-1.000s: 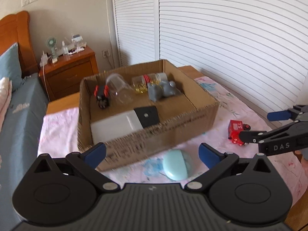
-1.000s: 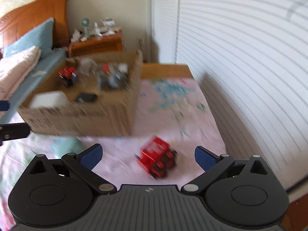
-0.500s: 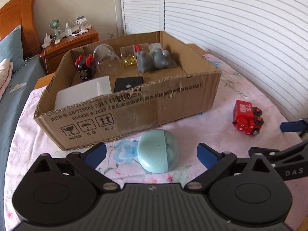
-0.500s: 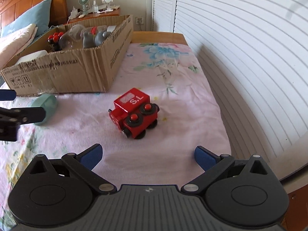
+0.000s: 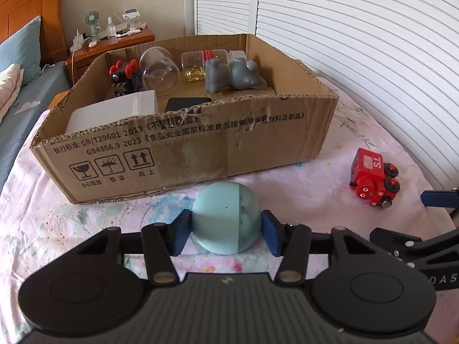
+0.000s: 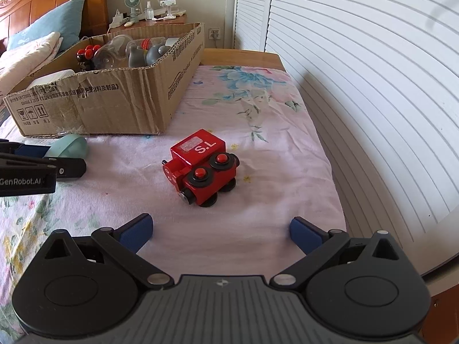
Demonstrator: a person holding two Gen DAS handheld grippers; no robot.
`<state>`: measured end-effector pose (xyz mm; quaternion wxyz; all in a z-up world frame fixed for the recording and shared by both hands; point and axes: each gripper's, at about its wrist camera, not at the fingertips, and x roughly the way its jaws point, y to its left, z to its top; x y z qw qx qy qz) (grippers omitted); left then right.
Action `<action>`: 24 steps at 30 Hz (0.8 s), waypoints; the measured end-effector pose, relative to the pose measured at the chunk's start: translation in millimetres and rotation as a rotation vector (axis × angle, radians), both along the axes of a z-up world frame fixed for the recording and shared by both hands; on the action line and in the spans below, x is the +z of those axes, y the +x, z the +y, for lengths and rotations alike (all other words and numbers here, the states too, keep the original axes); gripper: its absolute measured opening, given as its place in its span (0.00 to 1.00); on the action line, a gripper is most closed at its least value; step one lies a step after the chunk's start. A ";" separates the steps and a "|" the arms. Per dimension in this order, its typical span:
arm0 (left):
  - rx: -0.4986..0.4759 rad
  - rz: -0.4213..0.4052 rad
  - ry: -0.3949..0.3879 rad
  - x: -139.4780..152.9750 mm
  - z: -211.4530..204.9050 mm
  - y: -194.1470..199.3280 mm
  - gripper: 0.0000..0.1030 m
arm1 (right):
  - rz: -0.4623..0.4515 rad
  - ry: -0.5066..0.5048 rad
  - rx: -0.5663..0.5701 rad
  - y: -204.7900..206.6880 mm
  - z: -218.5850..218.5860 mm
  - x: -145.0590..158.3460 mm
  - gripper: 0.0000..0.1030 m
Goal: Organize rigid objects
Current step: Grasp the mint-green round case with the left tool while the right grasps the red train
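A pale blue egg-shaped ball (image 5: 221,215) rests on the pink flowered cloth, just in front of the cardboard box (image 5: 200,149). My left gripper (image 5: 226,230) is shut on it, a blue pad pressed to each side. A red toy train (image 6: 200,166) marked "S.L" stands on the cloth to the right. My right gripper (image 6: 221,232) hangs open a short way in front of the train, with nothing between its fingers. In the right wrist view the ball (image 6: 71,146) and the left gripper's fingers (image 6: 66,167) show at the left edge.
Inside the box lie a grey elephant toy (image 5: 232,77), a clear glass bowl (image 5: 157,71), a jar (image 5: 198,63), a black and red toy (image 5: 123,77) and a white case (image 5: 114,113). White louvred doors (image 6: 373,86) run along the right. A bed (image 5: 17,91) and nightstand (image 5: 114,43) lie to the left.
My left gripper came down around the blue ball and its jaws closed on it. My right gripper sank nearer the red train, then held still with its jaws wide.
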<state>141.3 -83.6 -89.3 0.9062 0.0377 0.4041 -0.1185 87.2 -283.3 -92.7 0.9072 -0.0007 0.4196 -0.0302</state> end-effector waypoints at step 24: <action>0.035 0.005 -0.045 0.0 23.8 -3.8 0.50 | 0.073 0.071 0.461 67.3 -8.6 9.8 1.00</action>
